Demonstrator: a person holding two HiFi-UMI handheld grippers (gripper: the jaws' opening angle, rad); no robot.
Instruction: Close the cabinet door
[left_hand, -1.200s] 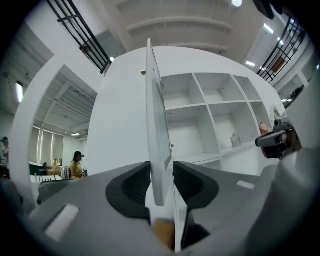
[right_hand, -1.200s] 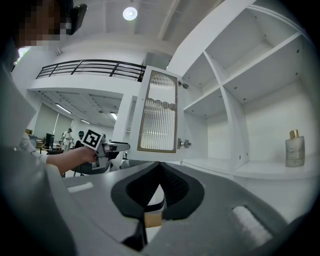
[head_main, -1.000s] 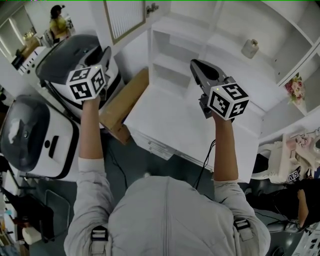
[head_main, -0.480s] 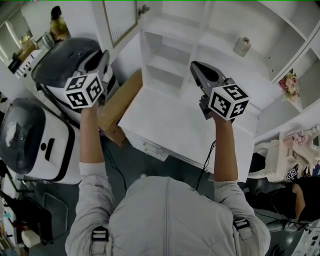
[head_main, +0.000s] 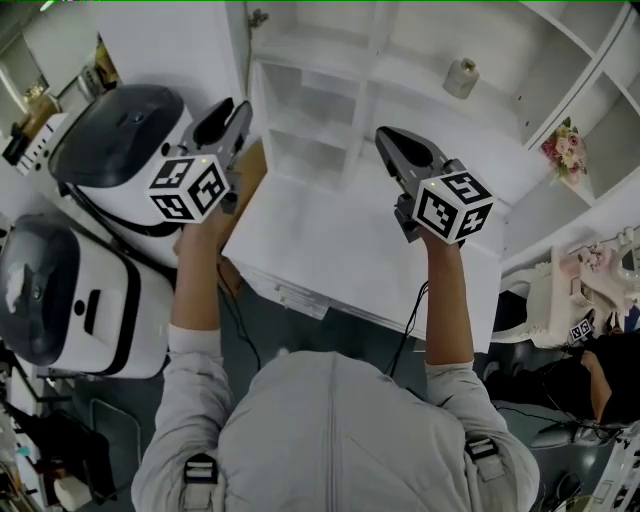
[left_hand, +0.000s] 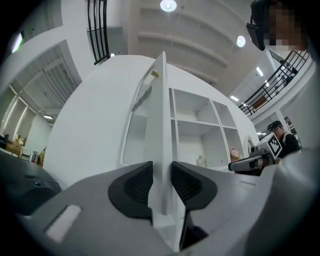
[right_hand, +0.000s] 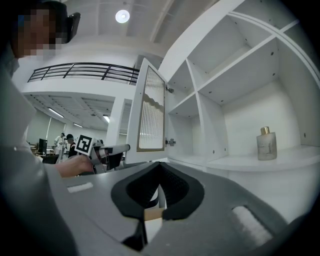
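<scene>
The white cabinet door stands open, and its free edge faces me in the left gripper view. My left gripper straddles that edge. Its jaws are opening, and the door's edge sits between the pads, which flank it closely without a clear squeeze. In the head view the left gripper is at the cabinet's left side. From the right gripper view the door shows its ribbed panel, swung out to the left. My right gripper hovers before the open shelves, shut on nothing, with its tips together.
A small bottle stands on a shelf, and a flower bunch is further right. Two large grey-and-white appliances and a cardboard box crowd the left. A white counter lies below the shelves.
My left gripper moved right, from over the grey appliance to the door's free edge. The right gripper stayed in front of the shelves.
</scene>
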